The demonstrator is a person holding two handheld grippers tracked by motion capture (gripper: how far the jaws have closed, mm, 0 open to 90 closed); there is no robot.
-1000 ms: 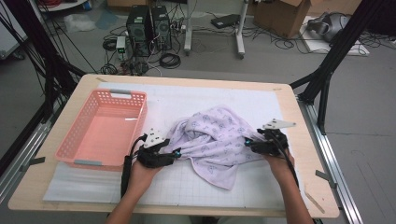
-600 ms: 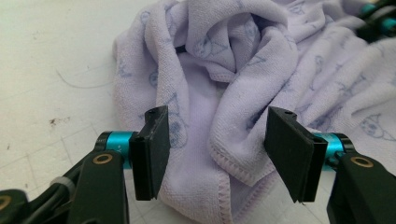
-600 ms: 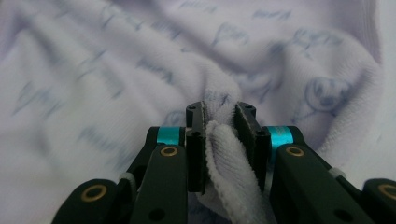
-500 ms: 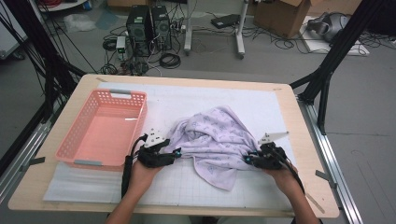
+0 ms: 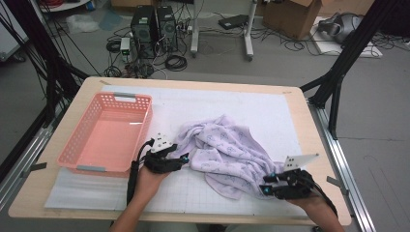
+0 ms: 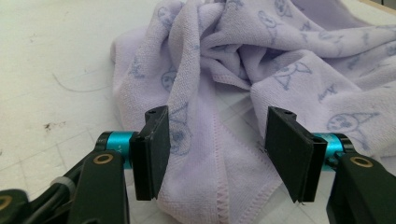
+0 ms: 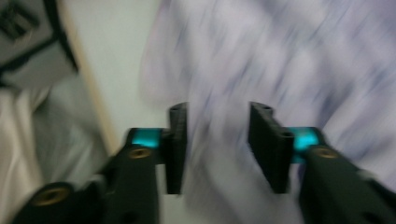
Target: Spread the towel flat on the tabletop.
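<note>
Between the left gripper's (image 6: 215, 156) spread jaws lies a towel (image 5: 227, 152) fold, unpinched. Right gripper (image 5: 267, 186), jaws just opening, apart, sits at the towel's near corner; blur hides any contact. Step looks like regrasping to spread or fold; next needs both jaws closing on edges. Beyond the left fingers: basket (image 5: 87, 147), not in the way.

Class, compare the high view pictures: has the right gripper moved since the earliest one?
Yes. The right gripper has slid toward the near table edge, off the towel's right side to its near corner; its jaws have just been opening.
</note>
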